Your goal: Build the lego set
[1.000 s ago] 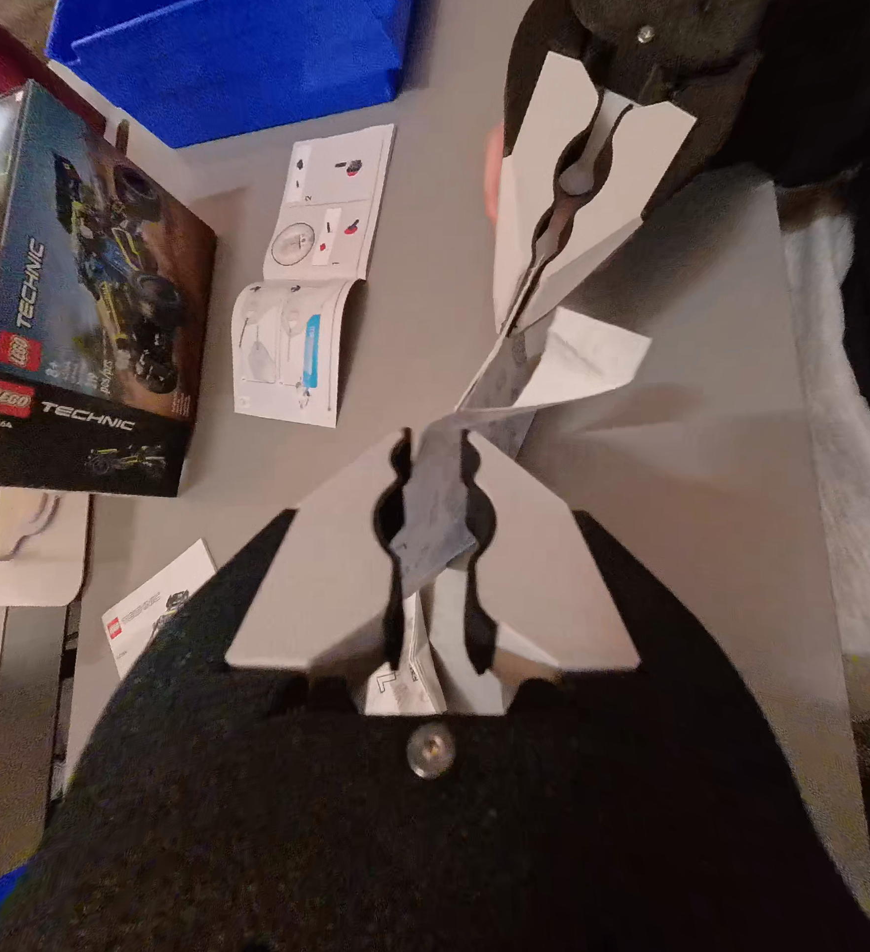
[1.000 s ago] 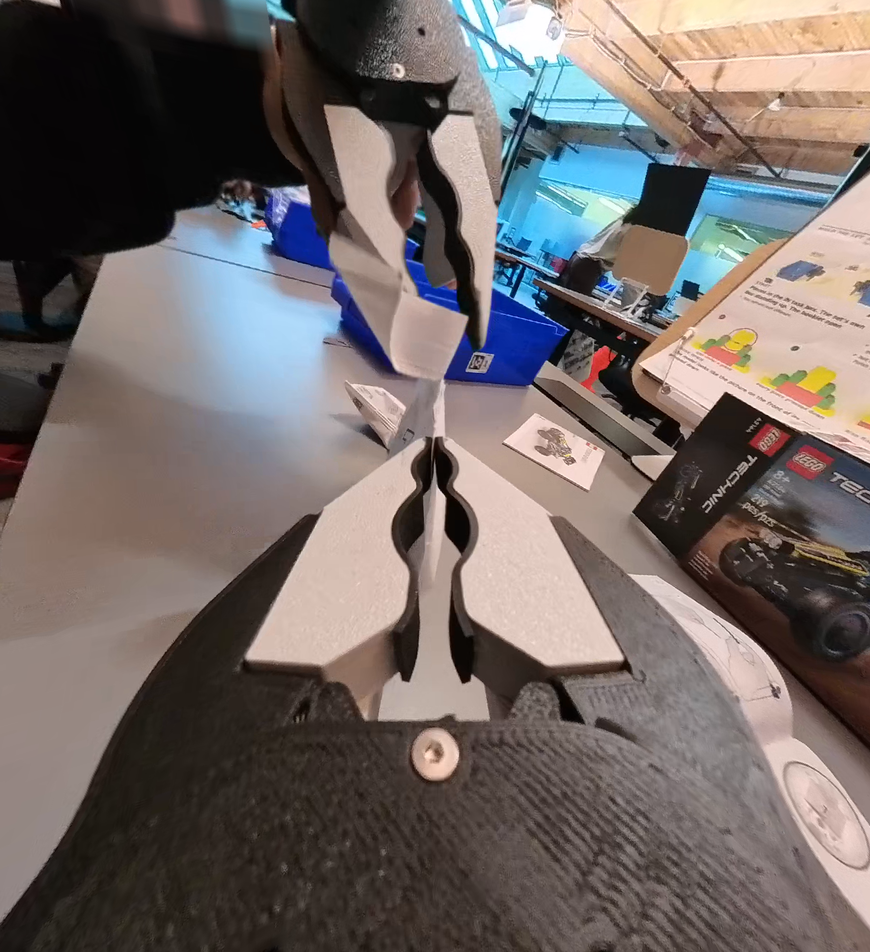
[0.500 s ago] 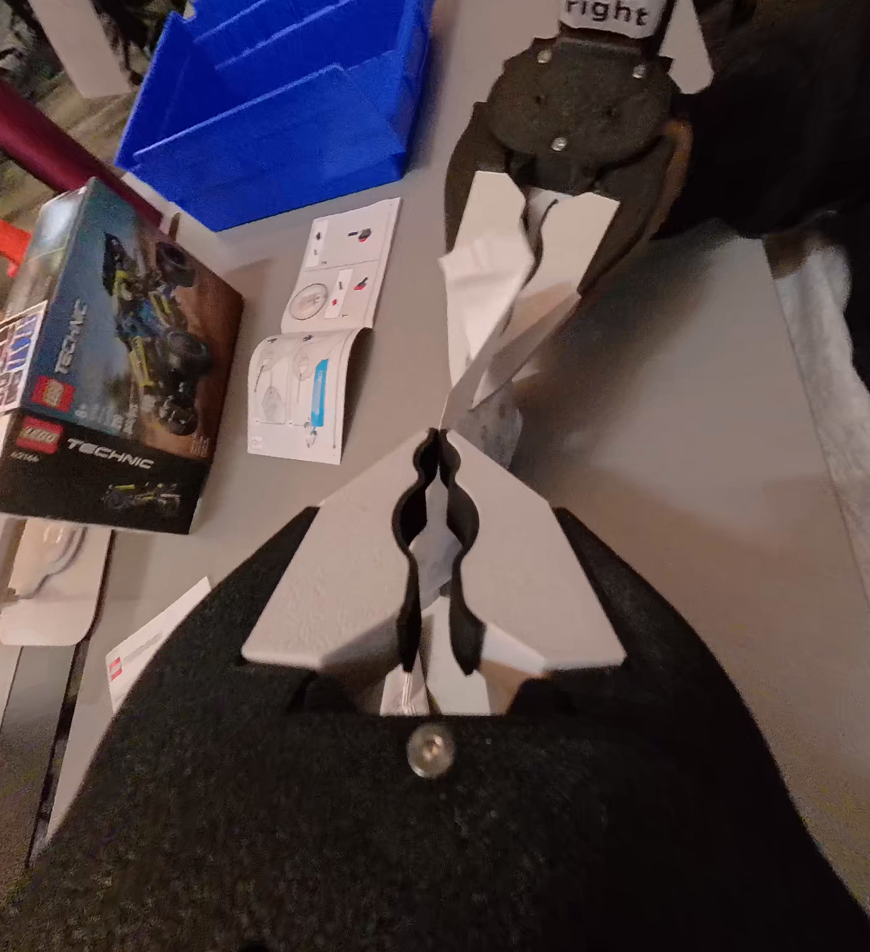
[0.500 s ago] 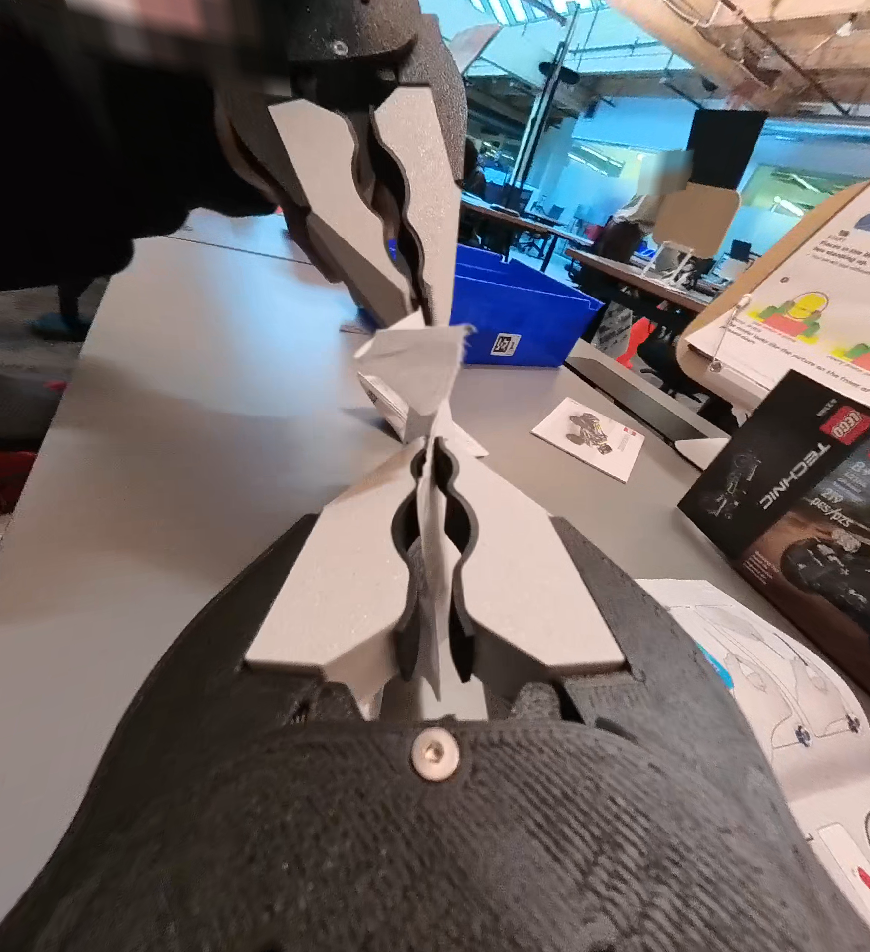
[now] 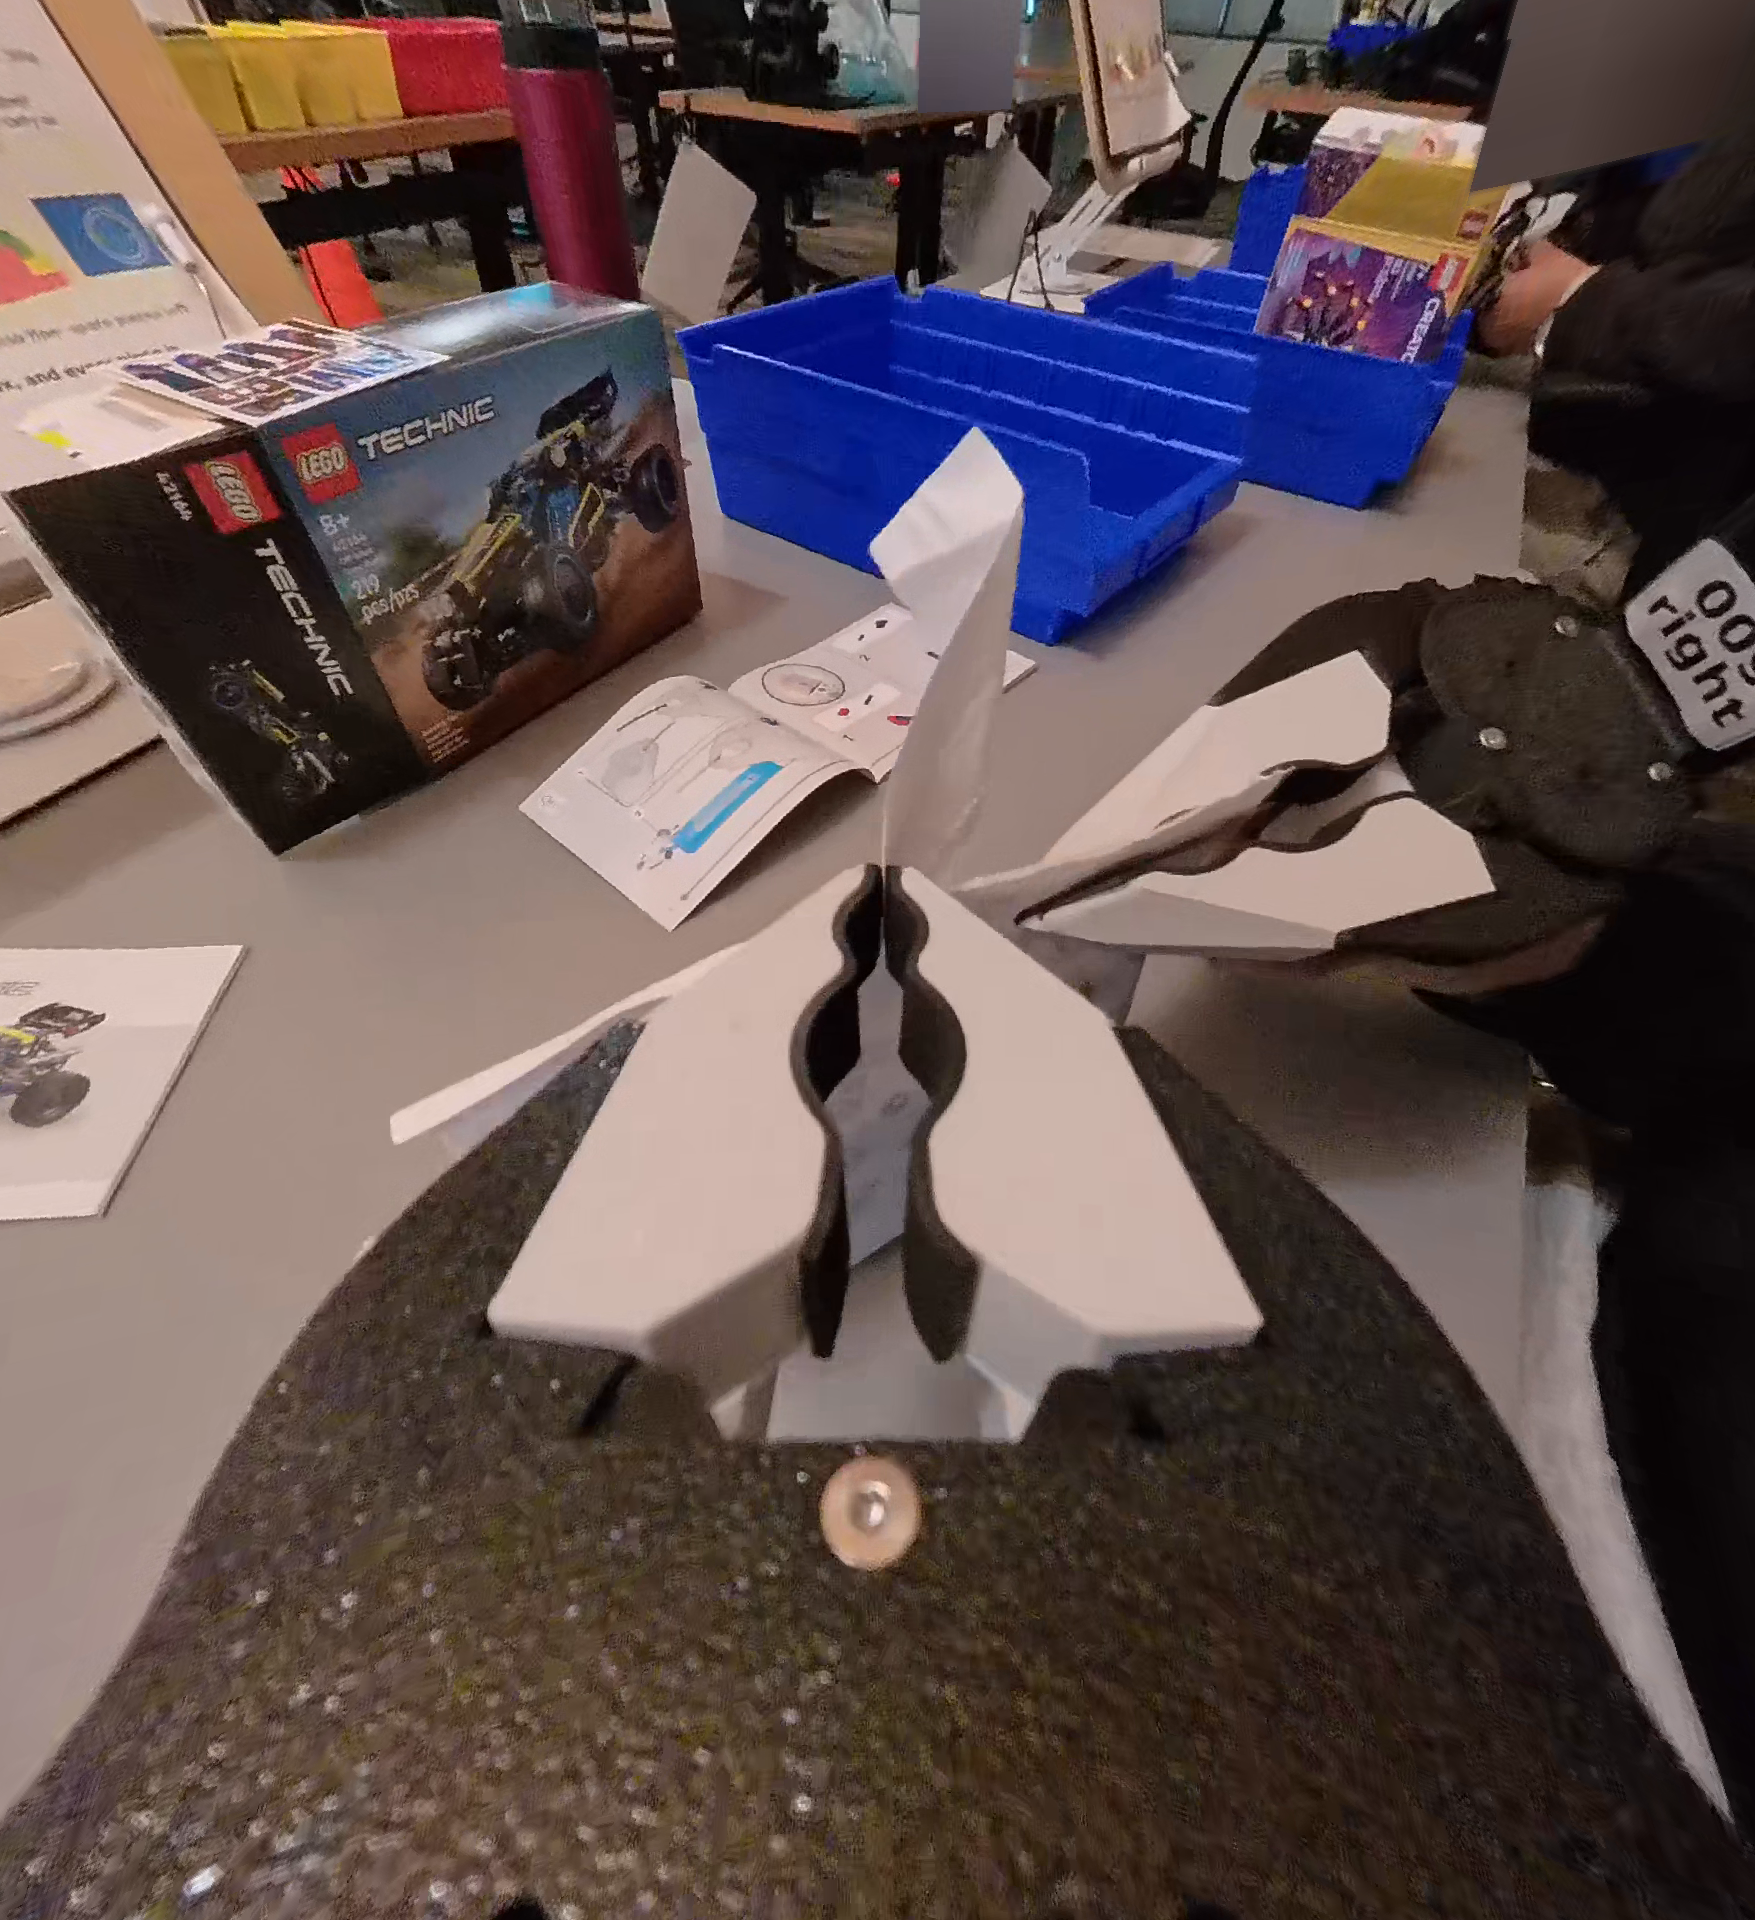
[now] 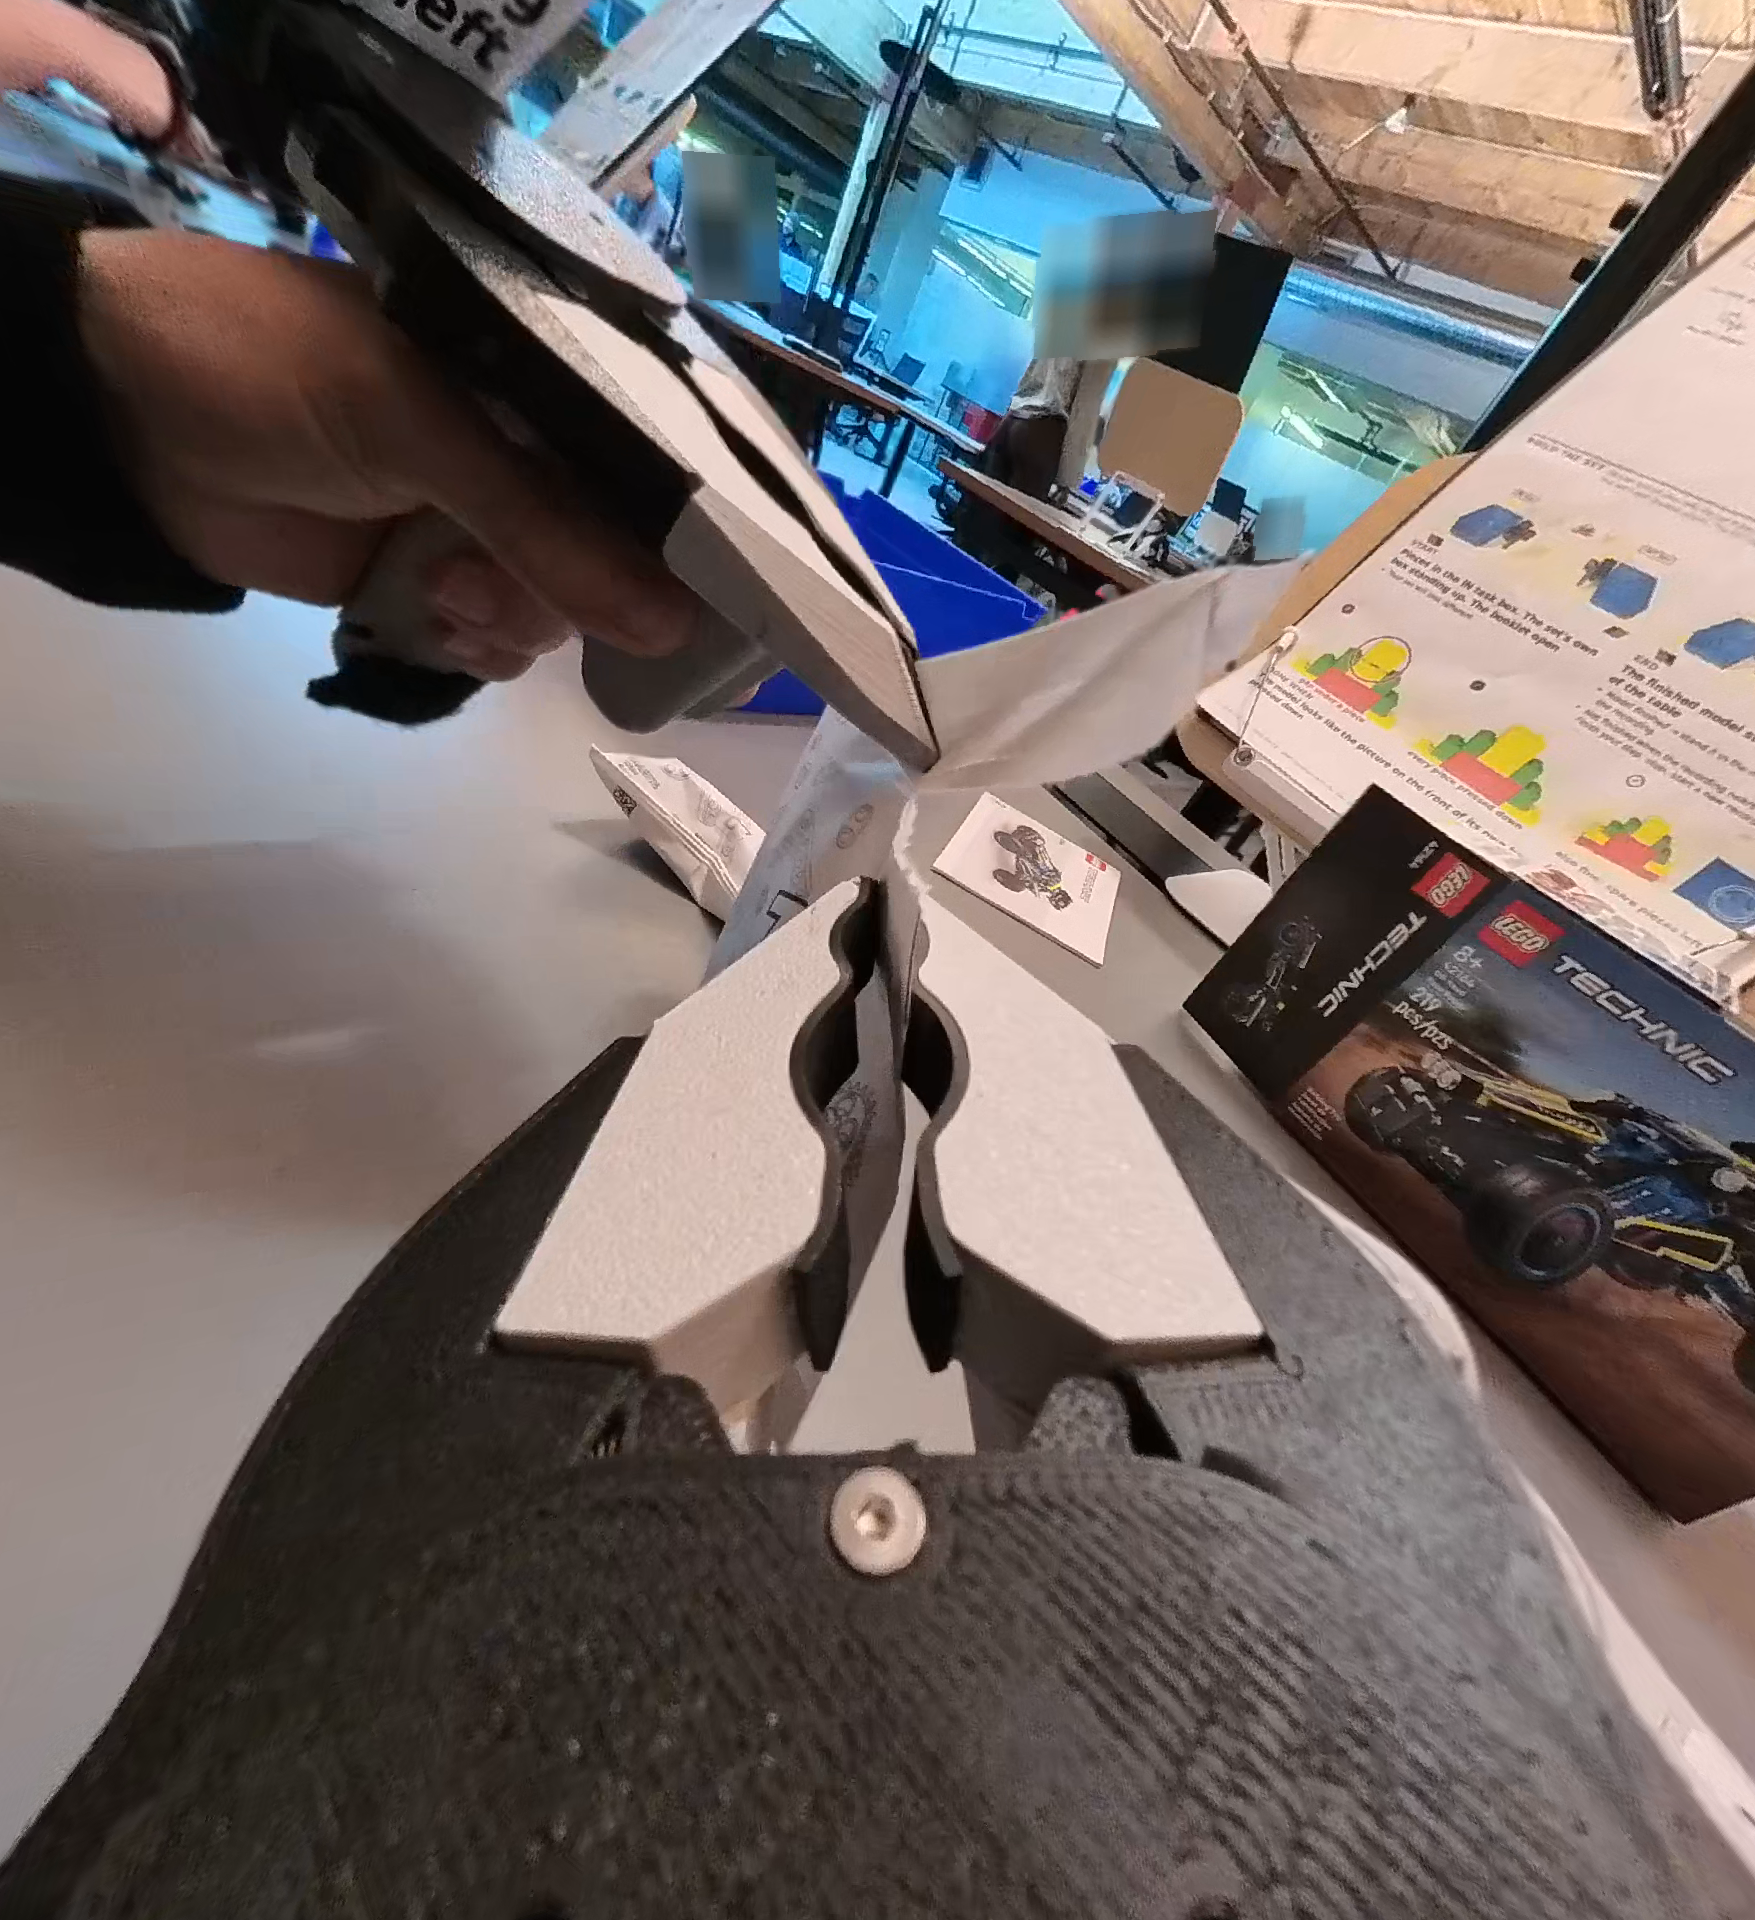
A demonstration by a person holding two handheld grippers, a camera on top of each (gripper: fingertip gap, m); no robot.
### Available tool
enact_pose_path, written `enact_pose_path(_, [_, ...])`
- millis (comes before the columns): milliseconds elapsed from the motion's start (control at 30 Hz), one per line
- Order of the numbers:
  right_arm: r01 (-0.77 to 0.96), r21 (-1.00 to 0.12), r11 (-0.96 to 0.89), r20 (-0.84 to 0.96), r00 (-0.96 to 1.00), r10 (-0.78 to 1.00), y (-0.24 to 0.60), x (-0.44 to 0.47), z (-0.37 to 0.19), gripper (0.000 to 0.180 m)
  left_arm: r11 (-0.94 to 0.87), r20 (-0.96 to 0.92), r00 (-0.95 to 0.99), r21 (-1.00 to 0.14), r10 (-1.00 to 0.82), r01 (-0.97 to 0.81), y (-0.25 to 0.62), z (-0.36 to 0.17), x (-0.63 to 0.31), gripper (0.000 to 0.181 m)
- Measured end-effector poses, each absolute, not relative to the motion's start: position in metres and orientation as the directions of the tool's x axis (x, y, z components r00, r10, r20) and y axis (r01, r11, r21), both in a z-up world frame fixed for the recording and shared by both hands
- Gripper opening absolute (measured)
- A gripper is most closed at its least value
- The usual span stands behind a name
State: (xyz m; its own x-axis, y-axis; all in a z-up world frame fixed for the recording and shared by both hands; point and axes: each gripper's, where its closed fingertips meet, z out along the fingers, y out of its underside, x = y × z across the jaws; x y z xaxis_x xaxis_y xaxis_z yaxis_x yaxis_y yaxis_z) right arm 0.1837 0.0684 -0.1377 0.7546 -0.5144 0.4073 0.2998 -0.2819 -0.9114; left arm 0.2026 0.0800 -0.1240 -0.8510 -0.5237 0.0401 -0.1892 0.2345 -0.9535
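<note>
Above the grey bench point(image 5: 437, 914), both grippers pinched one white paper bag point(image 5: 956, 665). Left gripper point(image 5: 881, 883) and right gripper point(image 6: 888, 894) each had fingers closed on it, beside the Lego box point(image 5: 385, 561).

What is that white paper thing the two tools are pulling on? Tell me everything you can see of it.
The white paper bag looks thin and creased, with grey printed markings on one face. It is held above the grey table, pinched between the shut fingers of both the left gripper and the right gripper. A ragged tear runs between the two grips, and a loose flap sticks out past the left one. Its contents are hidden.
</note>
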Motion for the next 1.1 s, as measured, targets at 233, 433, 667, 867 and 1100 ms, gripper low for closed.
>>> enact_pose_path(233, [0.337, -0.889, -0.309, 0.453, 0.746, -0.489, 0.074, 0.18, -0.14, 0.0, 0.38, -0.081, -0.893, -0.919, -0.442, -0.104, 0.069, -0.119, 0.184, 0.014])
enact_pose_path(433, [0.34, -0.883, -0.324, 0.463, 0.741, -0.485, 0.076, 0.18, -0.141, 0.0, 0.49, -0.123, -0.912, -0.867, -0.392, -0.094, 0.074, -0.125, 0.179, 0.019])
enact_pose_path(667, [0.346, -0.867, -0.359, 0.494, 0.699, -0.518, 0.081, 0.181, -0.143, 0.0, 0.51, -0.196, -0.822, -0.85, -0.535, -0.129, 0.085, -0.128, 0.201, 0.0])
enact_pose_path(867, [0.327, -0.88, -0.343, 0.471, 0.684, -0.557, 0.083, 0.181, -0.136, 0.0, 0.3, -0.105, -0.7, -0.94, -0.706, -0.161, 0.103, -0.118, 0.212, 0.0])
enact_pose_path(1100, [0.283, -0.898, -0.337, 0.432, 0.712, -0.553, 0.086, 0.179, -0.141, 0.0, 0.135, 0.01, -0.577, -0.969, -0.817, -0.207, 0.135, -0.116, 0.231, 0.0])
